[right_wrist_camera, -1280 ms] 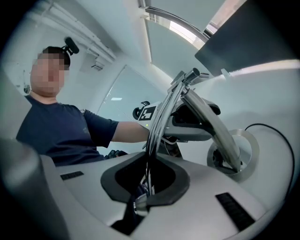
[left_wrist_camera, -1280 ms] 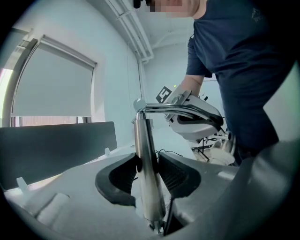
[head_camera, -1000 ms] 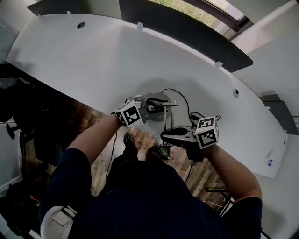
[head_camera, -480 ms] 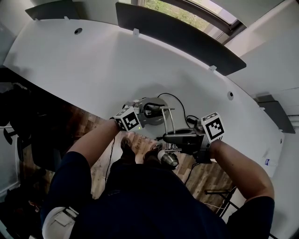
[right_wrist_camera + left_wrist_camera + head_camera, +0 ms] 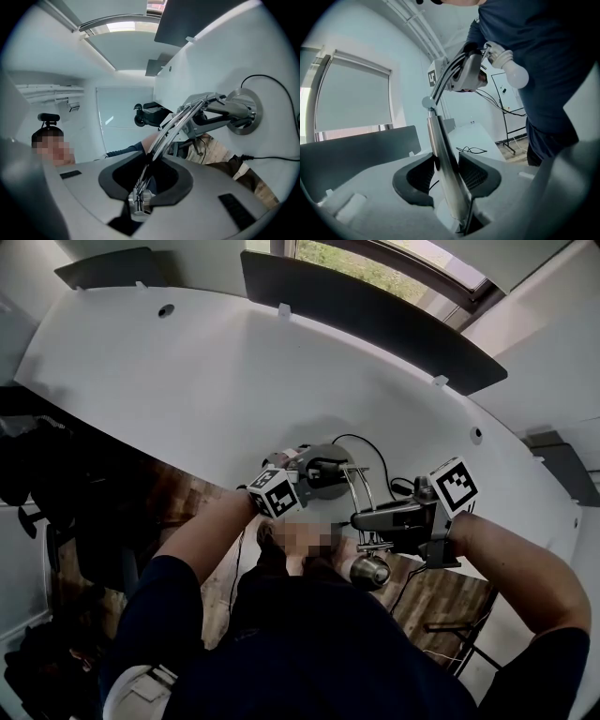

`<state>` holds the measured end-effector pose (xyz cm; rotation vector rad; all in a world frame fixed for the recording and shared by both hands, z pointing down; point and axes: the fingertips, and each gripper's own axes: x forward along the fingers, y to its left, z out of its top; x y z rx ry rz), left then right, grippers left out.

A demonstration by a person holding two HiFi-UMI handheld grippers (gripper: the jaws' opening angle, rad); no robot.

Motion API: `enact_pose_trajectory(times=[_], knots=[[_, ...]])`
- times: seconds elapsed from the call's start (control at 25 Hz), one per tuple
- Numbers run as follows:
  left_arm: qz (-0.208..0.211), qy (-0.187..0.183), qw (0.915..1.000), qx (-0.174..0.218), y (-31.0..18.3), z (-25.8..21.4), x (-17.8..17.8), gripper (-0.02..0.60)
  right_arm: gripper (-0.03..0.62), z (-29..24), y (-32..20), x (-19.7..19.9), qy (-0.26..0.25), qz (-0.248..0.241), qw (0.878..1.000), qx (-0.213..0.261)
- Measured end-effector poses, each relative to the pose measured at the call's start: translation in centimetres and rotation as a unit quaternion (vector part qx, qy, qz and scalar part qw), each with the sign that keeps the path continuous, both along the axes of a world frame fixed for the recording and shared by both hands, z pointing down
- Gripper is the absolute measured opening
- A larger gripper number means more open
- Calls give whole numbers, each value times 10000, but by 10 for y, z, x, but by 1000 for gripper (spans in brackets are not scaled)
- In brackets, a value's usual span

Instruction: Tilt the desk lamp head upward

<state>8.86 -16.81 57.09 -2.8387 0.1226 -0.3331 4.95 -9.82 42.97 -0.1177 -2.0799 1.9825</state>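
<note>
Chrome lamp (image 5: 368, 570) x1, L gripper (image 5: 446, 171), R gripper (image 5: 145, 174)

Desk lamp (image 5: 323, 470) standing at near edge of white counter (image 5: 187, 381): round grey base, black cord (image 5: 375, 451) looping behind. Chrome rod arm (image 5: 357, 498) leaning out past edge. Grey head (image 5: 368, 570) hanging over floor, bare white bulb (image 5: 513, 72) sticking out.

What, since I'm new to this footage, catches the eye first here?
A desk lamp at the near edge of the white desk, worked by two grippers. The left gripper clamps its metal post near the base; the right gripper is opening its jaws around the thin upper rods, with the lamp head past the desk edge.
</note>
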Motion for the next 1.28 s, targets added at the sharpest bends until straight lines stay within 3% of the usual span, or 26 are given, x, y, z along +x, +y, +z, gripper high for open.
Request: enact_pose_trajectory(times=[0.4, 0.76, 0.84, 1.08, 1.28], knots=[[-143, -23, 9999, 65, 1, 1, 2, 153, 86, -11, -10, 4, 33, 11, 10000, -56], [223, -608, 9968, 472, 4, 0, 7, 176, 92, -9, -11, 5, -238, 176, 9996, 24], [263, -704, 9957, 537, 4, -3, 6, 185, 164, -9, -9, 5, -214, 166, 9996, 117], [90, -694, 9965, 447, 5, -25, -7, 196, 247, -14, -8, 18, -420, 332, 9974, 478], [-295, -659, 9974, 65, 16, -37, -26, 195, 258, -22, -14, 30, -739, 1065, 9878, 857]])
